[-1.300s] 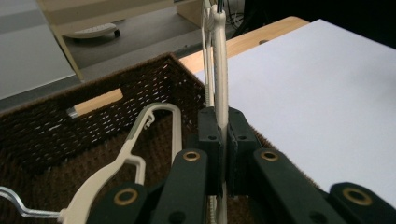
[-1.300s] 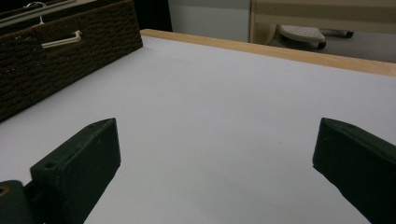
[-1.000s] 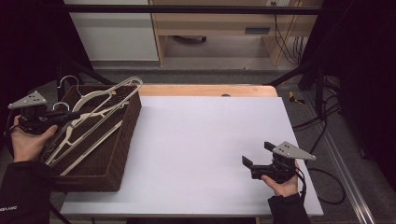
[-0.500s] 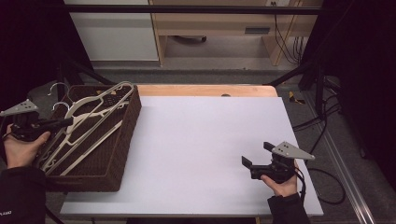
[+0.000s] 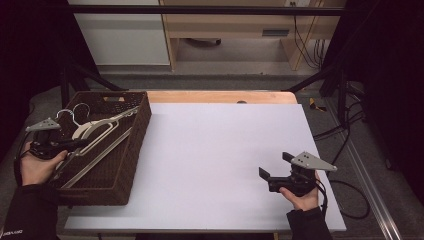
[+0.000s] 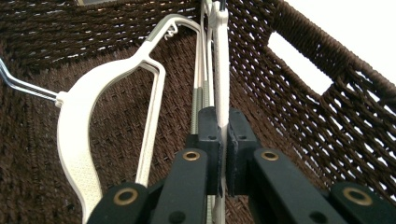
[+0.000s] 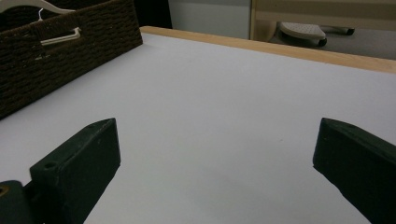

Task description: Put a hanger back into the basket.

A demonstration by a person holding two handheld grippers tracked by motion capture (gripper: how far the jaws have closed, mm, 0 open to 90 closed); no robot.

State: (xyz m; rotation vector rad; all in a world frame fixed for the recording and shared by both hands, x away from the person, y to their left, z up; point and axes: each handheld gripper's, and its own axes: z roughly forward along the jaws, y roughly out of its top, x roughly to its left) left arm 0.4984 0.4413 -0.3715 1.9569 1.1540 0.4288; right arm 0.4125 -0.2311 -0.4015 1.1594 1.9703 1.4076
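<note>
A dark brown wicker basket point(image 5: 131, 150) stands on the left of the white table point(image 5: 220, 150). Several white plastic hangers point(image 5: 100, 126) lie slanted inside it. My left gripper point(image 5: 80, 145) reaches into the basket from its left side. In the left gripper view this gripper point(image 6: 223, 140) is shut on the thin bar of one white hanger point(image 6: 220, 56), which runs straight ahead. Another white hanger point(image 6: 79, 121) with a metal hook lies to the left on the basket floor. My right gripper point(image 5: 275, 165) rests near the table's front right, open with nothing between its fingers point(image 7: 88, 154).
The basket wall point(image 6: 327, 116) with a handle cut-out rises close on the right of the held hanger. A wooden strip point(image 5: 220, 96) runs along the table's far edge. In the right gripper view the basket point(image 7: 70, 51) sits far to the left.
My left gripper has sunk with the hanger, so the hangers that stuck out over the basket's rim now lie lower inside it. The right gripper has not moved.
</note>
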